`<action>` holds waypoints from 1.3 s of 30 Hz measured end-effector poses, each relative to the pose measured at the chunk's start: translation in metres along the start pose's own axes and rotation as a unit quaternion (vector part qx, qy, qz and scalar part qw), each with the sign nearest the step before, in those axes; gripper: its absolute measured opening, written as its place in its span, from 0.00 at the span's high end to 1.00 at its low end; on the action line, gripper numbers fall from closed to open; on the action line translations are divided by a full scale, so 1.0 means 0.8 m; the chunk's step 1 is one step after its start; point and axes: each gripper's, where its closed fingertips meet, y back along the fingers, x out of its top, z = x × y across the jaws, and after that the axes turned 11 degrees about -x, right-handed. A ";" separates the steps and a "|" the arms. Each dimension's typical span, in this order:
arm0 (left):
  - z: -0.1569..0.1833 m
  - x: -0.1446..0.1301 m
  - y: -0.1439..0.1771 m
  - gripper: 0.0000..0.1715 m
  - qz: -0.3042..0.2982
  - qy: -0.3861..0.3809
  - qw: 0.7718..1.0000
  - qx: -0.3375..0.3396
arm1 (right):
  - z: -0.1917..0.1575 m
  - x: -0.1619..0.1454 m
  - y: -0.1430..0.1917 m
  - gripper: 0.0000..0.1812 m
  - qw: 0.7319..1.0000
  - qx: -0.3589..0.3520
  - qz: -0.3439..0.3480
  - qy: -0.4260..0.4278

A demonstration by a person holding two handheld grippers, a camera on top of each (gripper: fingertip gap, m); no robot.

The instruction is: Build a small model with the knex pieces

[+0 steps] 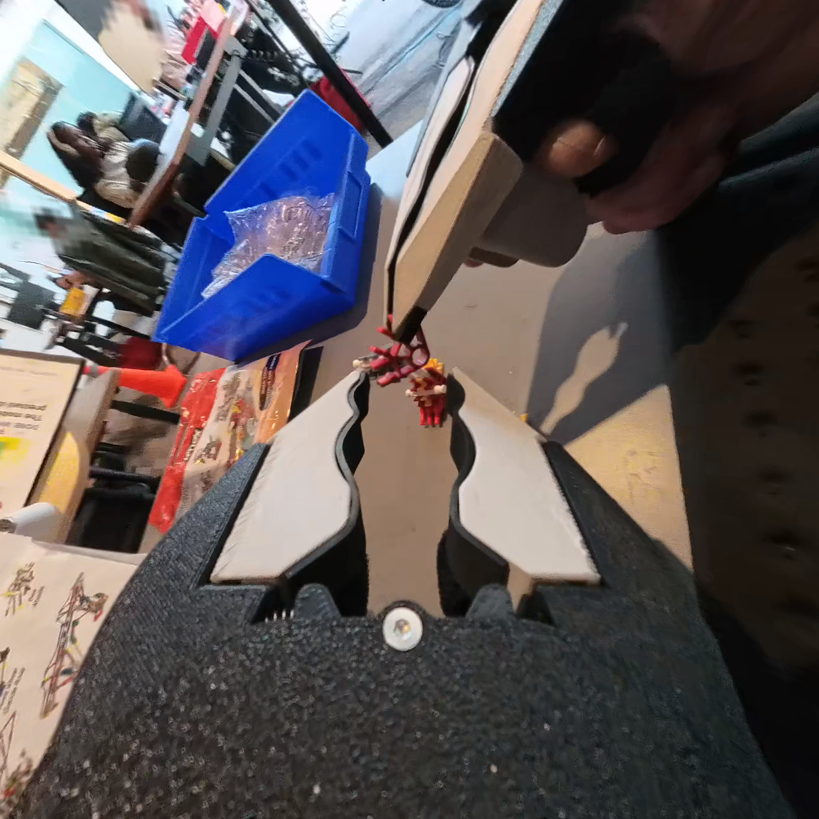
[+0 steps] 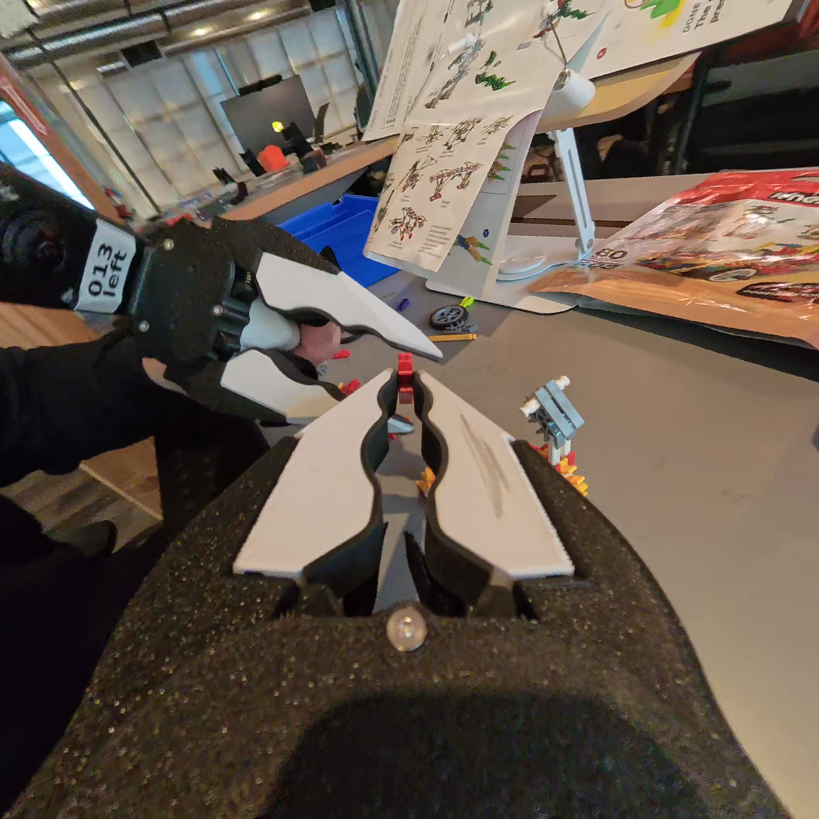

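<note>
Right tool (image 2: 405,376) is pinched down on a small red connector piece (image 2: 404,376), caught right at the very tips. The piece stands roughly upright, its top end poking out above the tips and the rest running down btwn them. From the left wrist view the same tool comes in from above, and the bit hanging at its tip looks like a red ring-and-spokes piece (image 1: 405,354), though it's a bit blurry there.

Left tool (image 1: 405,385) has its fingers spread apart w/ nothing btwn them. It's aimed straight at that red piece, which sits just past its tips and a touch toward its left finger. Just beside its right fingertip is a little red/yellow/white cluster of parts (image 1: 427,394) on the counter (image 1: 487,310).

So the main relation: both tools meet nearly tip to tip, the left one coming at the right one's tips from the left side in the right wrist view, where it shows as left tool (image 2: 385,376) w/ its top finger reaching just over the red piece. Can't tell if it's actually touching it.

Other stuff near the right tool: a grey-and-white built bit (image 2: 551,412) on yellow/red gears off to its right, a small wheel (image 2: 448,317) farther ahead, and beyond that a blue bin (image 2: 337,235) and an instruction sheet (image 2: 443,177) on a white stand.
</note>
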 end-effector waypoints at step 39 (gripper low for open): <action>-0.008 0.005 0.008 0.82 0.043 0.007 0.996 0.074 | -0.003 0.013 0.001 0.97 0.990 0.034 0.038 -0.132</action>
